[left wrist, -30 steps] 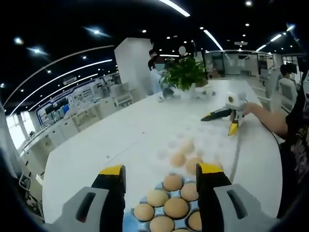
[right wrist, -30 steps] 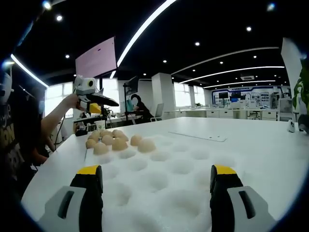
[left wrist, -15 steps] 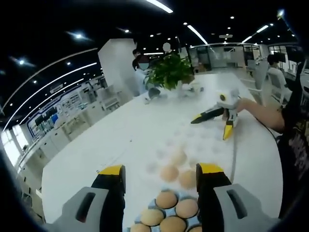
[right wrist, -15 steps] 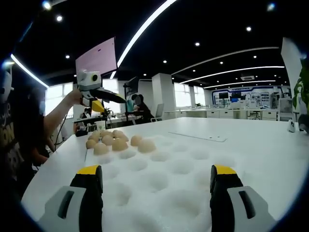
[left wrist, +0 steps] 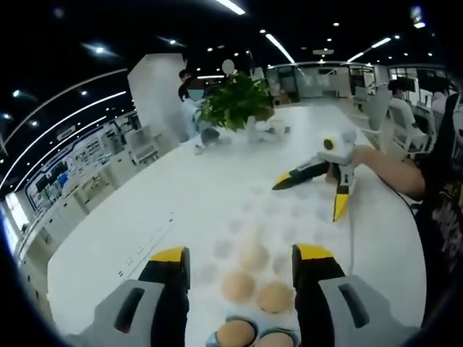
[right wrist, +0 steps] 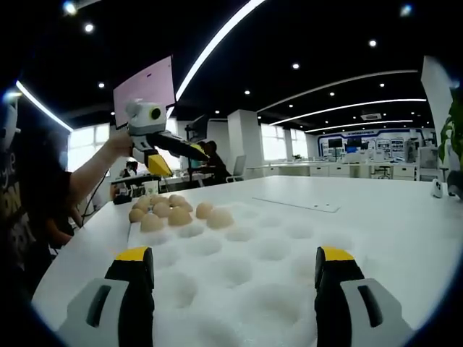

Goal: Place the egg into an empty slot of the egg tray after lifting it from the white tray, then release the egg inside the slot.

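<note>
Both grey, yellow-tipped grippers, left [left wrist: 241,260] and right [right wrist: 235,264], stand spread and empty. The brown eggs [left wrist: 257,283] lie in the dimpled white foam tray [right wrist: 275,249], at the end beside the blue egg tray [left wrist: 217,338]. Judged risk: left jaws descending between close-set eggs could knock a neighbour.

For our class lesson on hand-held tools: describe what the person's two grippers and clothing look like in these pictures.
Each gripper has grey jaw bodies with slot-shaped cutouts, black fingers and yellow tips: the left gripper and the right gripper match. Seen from outside, each has a white head at the back. The person wears a black top with pale lettering.
</note>
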{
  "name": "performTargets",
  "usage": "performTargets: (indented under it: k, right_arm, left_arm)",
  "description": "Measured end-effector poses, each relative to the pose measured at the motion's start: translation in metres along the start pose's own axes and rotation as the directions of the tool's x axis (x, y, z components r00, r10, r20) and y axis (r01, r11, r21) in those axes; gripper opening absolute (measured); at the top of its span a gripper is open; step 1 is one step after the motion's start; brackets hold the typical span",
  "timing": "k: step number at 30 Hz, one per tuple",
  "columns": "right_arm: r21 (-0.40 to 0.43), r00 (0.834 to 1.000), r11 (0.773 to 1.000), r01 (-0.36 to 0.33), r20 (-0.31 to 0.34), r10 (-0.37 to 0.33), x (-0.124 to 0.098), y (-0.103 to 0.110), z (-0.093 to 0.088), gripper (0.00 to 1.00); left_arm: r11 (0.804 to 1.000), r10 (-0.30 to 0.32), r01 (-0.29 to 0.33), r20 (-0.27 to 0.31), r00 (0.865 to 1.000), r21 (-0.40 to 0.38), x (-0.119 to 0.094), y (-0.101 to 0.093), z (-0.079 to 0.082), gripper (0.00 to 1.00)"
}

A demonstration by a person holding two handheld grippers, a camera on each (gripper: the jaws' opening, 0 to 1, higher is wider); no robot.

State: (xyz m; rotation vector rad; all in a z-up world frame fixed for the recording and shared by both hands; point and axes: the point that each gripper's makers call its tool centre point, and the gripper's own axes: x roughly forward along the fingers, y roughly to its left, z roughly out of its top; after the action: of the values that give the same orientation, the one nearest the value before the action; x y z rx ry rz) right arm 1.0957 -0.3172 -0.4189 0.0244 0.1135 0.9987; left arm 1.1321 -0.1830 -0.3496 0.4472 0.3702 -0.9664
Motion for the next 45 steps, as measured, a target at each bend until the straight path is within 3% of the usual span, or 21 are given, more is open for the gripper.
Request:
performTargets:
  k: [9,15,28,38,45]
  right_arm:
    - [0.000,1.000,1.000,-0.001,0.000,0.001,0.000,0.000,0.000,0.96]
    - [0.000,1.000,1.000,0.000,-0.001,0.000,0.000,0.000,0.000,0.96]
    - [-0.001,1.000,1.000,0.000,-0.004,0.000,0.000,0.000,0.000,0.96]
    - [-0.002,1.000,1.000,0.003,-0.006,-0.003,0.000,0.000,0.000,0.96]
    - [-0.003,1.000,1.000,0.004,-0.008,-0.004,0.000,0.000,-0.001,0.96]
  left_arm:
    - [0.999,-0.039,0.039,-0.026,0.999,-0.002,0.024,-0.007,-0.001,0.58]
    - [0.999,-0.051,0.051,-0.041,0.998,0.005,0.033,-0.029,0.002,0.57]
    - [0.995,-0.100,0.101,-0.102,0.990,0.010,0.050,-0.048,-0.014,0.56]
    - [0.990,-0.137,0.142,-0.145,0.980,0.020,0.062,-0.046,-0.027,0.54]
    - [0.991,-0.131,0.130,-0.157,0.979,-0.014,0.070,-0.036,-0.035,0.51]
